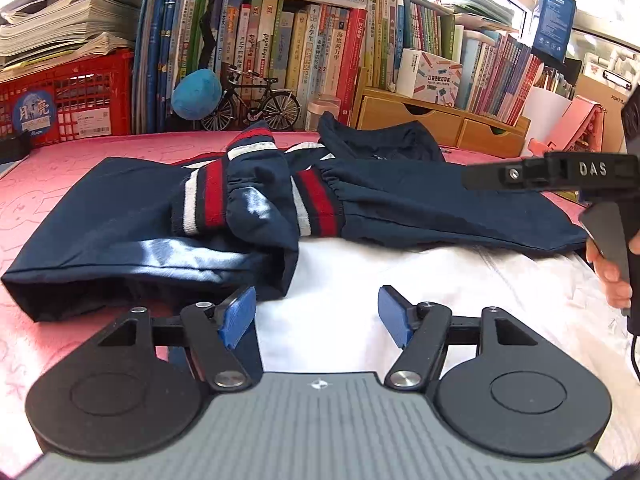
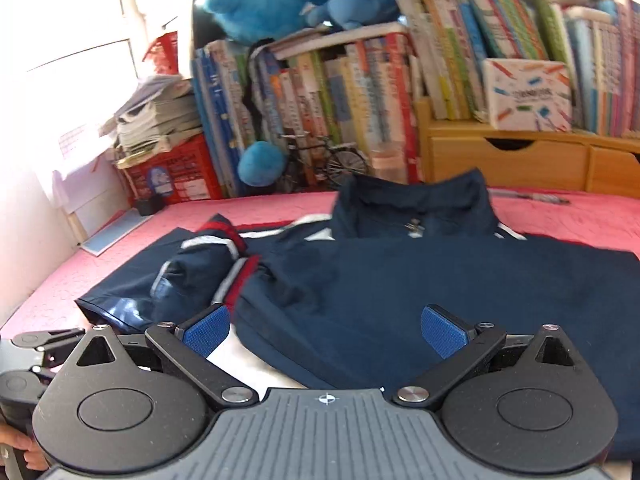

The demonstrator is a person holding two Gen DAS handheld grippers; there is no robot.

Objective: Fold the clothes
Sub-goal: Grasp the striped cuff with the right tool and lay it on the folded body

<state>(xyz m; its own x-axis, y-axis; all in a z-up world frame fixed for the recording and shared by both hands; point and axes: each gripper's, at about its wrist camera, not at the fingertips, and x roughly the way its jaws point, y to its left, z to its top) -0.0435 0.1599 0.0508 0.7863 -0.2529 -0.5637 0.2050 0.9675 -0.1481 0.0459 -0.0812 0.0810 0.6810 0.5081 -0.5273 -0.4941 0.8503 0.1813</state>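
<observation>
Here the navy jacket (image 1: 132,204) lies spread on the pink table (image 1: 52,168), long axis running left to right, collar away, both striped cuffs drawn to its middle. The left gripper (image 1: 318,314), jaws open and empty, sits just before the left sleeve's fold; the right gripper (image 2: 326,330), also open and empty, hovers over the hem. "DAS" reads on the right gripper's side.

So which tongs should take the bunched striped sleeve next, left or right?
Probably the left tongs: open, with the navy jacket's bunched sleeve just ahead on its side. The right tongs, also open, face the flat body panel.
</observation>
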